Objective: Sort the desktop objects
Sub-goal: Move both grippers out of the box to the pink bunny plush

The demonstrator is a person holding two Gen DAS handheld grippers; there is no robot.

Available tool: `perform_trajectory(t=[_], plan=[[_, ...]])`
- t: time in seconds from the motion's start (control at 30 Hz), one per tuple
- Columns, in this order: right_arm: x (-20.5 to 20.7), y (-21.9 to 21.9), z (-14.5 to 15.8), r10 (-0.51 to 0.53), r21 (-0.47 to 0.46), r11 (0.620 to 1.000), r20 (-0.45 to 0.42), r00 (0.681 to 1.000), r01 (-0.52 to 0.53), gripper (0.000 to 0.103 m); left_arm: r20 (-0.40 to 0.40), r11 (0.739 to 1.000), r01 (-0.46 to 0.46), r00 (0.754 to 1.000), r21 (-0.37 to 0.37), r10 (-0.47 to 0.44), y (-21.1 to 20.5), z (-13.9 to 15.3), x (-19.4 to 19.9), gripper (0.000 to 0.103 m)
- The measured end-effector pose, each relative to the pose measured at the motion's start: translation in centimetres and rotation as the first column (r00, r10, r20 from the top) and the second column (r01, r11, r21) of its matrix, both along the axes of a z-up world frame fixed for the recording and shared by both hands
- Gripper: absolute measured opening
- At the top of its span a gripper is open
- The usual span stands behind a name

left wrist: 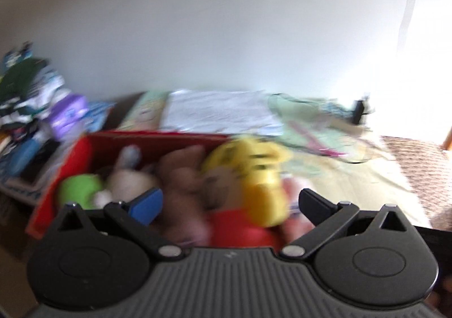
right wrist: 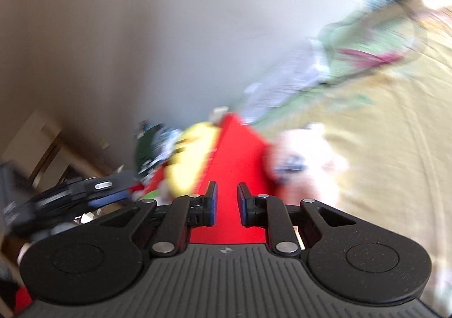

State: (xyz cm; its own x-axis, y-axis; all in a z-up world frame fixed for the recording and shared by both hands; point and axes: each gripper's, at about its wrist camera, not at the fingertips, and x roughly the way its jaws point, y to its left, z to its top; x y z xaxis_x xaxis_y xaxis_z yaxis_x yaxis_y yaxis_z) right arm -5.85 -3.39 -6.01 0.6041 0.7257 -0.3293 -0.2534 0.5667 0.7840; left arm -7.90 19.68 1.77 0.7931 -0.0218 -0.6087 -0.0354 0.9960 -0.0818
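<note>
Everything is motion-blurred. A red box (left wrist: 84,148) holds several plush toys: a green one (left wrist: 80,186), a beige one (left wrist: 128,176), a brown one (left wrist: 180,173) and a yellow black-striped one (left wrist: 254,173). My left gripper (left wrist: 230,205) is open wide just above the toys, with the yellow plush between its fingers but not touching them. My right gripper (right wrist: 227,202) hovers at the red box (right wrist: 234,154), fingers a narrow gap apart with red filling the gap. I cannot tell whether they pinch it. The yellow plush (right wrist: 192,154) lies left of that wall.
A pale yellow sheet (left wrist: 353,182) covers the surface to the right. A white-pink soft thing (right wrist: 308,157) lies beside the box. Papers (left wrist: 220,111) and a green patterned cloth (left wrist: 310,120) lie behind. Cluttered packages (left wrist: 42,108) stack on the left. The left gripper (right wrist: 84,193) shows in the right wrist view.
</note>
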Motion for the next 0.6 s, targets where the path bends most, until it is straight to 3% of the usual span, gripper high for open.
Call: perform_trajectory(t=[0.27,0.47,0.6], plan=[[0.7,-4.1,-3.1,-0.062,-0.007,0.998,-0.144,0.988,0.062,0.018,-0.020,0.972,0.227,0.973,-0.058,-0.229,-8.1,-1.9,0.4,0.102],[1.3,-4.7,-5.0,-0.024,0.025,0.999,-0.218,0.976,0.030,0.018,-0.121,0.956,0.290,0.949,-0.035,-0.292,-12.1,-6.4,0.7,0.102],[2.6,-3.9,-5.2,0.028,0.019,1.000,-0.213,0.977,-0.024,0.019,-0.134,0.938,0.329,0.940,0.105,-0.315,-14.2,-8.6,0.0,0.102]])
